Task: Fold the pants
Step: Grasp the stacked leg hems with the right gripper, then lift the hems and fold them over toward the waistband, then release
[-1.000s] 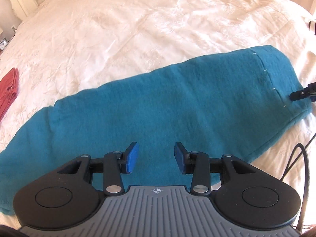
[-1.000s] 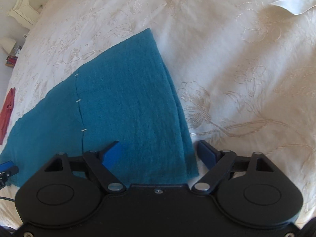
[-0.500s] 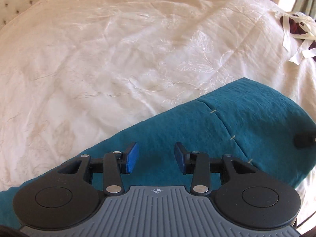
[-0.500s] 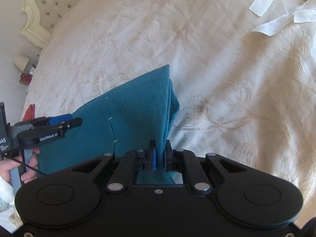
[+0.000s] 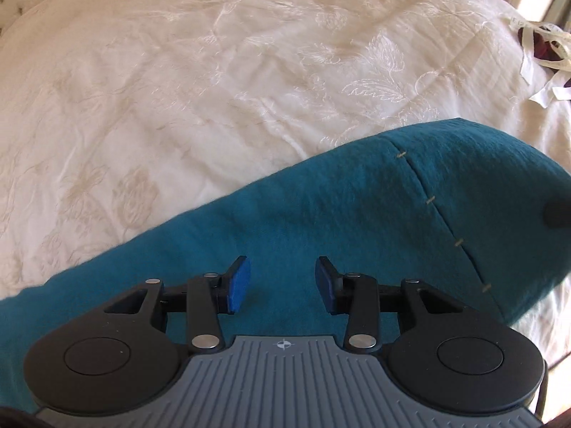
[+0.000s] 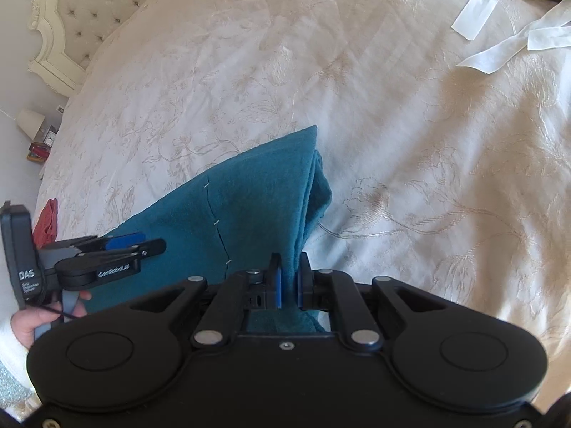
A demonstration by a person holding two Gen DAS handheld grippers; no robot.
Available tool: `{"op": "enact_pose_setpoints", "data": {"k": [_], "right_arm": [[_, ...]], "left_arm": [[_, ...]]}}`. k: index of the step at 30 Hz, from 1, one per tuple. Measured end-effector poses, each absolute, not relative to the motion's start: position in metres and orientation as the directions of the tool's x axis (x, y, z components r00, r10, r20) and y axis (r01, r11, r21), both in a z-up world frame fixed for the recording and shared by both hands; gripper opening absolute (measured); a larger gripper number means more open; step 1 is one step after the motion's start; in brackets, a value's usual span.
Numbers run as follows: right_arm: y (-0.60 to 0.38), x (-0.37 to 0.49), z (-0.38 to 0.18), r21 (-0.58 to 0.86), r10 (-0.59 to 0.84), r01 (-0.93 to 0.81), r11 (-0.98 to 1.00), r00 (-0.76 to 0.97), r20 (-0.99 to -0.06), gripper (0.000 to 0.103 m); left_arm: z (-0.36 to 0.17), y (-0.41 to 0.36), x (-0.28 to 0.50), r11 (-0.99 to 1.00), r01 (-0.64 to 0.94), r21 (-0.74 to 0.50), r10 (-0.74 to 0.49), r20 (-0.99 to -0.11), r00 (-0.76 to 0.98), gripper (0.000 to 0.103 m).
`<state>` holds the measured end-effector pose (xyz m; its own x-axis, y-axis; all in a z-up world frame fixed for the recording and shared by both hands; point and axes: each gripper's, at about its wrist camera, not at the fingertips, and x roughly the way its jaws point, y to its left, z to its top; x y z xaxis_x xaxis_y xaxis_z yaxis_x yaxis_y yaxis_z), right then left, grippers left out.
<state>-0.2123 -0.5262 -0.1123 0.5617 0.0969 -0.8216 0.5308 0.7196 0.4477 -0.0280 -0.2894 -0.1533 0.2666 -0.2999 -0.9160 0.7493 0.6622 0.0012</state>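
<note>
Teal pants (image 5: 321,214) lie lengthwise on a cream embroidered bedspread (image 5: 178,71), with a stitched seam line near one end. My left gripper (image 5: 282,285) is open and hovers over the middle of the pants, holding nothing. My right gripper (image 6: 289,280) is shut on the layered end edge of the pants (image 6: 257,192) and lifts it off the bed. The left gripper also shows at the left of the right wrist view (image 6: 117,246), over the pants.
White ribbons (image 6: 499,32) lie at the bed's far right. A red cloth (image 6: 46,221) lies at the far left of the bed. A tufted headboard (image 6: 89,7) and a bedside table with a lamp (image 6: 30,123) stand beyond.
My right gripper closed on the pants' end edge and raised it. My left gripper moved along the pants toward the seamed end, staying open.
</note>
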Motion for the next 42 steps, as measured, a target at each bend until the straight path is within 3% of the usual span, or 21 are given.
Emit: {"op": "enact_pose_setpoints", "data": {"k": [13, 20, 25, 29, 30, 34, 42], "right_arm": [[-0.426, -0.160, -0.058, 0.341, 0.000, 0.505, 0.793, 0.560, -0.828, 0.016], [-0.294, -0.088, -0.030, 0.273, 0.083, 0.257, 0.927, 0.569, -0.818, 0.017], [-0.179, -0.046, -0.068, 0.236, 0.200, 0.017, 0.971, 0.478, -0.855, 0.019], [-0.115, -0.031, -0.110, 0.163, 0.175, -0.064, 0.984, 0.404, -0.898, 0.035], [-0.108, -0.032, -0.113, 0.163, 0.174, -0.062, 0.985, 0.399, -0.900, 0.043], [-0.115, -0.045, -0.104, 0.206, 0.203, -0.040, 0.978, 0.433, -0.878, 0.055], [-0.196, -0.082, -0.064, 0.239, 0.136, 0.128, 0.963, 0.534, -0.834, 0.058]], "left_arm": [[-0.096, -0.098, -0.038, 0.769, 0.639, 0.027, -0.241, -0.913, 0.329, 0.039], [-0.089, -0.029, -0.029, 0.793, 0.610, 0.013, -0.256, -0.900, 0.352, 0.039], [-0.091, 0.005, -0.023, 0.805, 0.593, 0.003, -0.255, -0.901, 0.352, 0.039], [-0.093, 0.019, -0.019, 0.803, 0.595, 0.021, -0.244, -0.900, 0.361, 0.039], [-0.092, 0.022, -0.017, 0.803, 0.596, 0.023, -0.245, -0.899, 0.364, 0.039], [-0.089, 0.027, -0.013, 0.799, 0.601, -0.011, -0.285, -0.887, 0.363, 0.039], [-0.090, -0.015, -0.019, 0.743, 0.667, -0.061, -0.373, -0.865, 0.335, 0.039]]}}
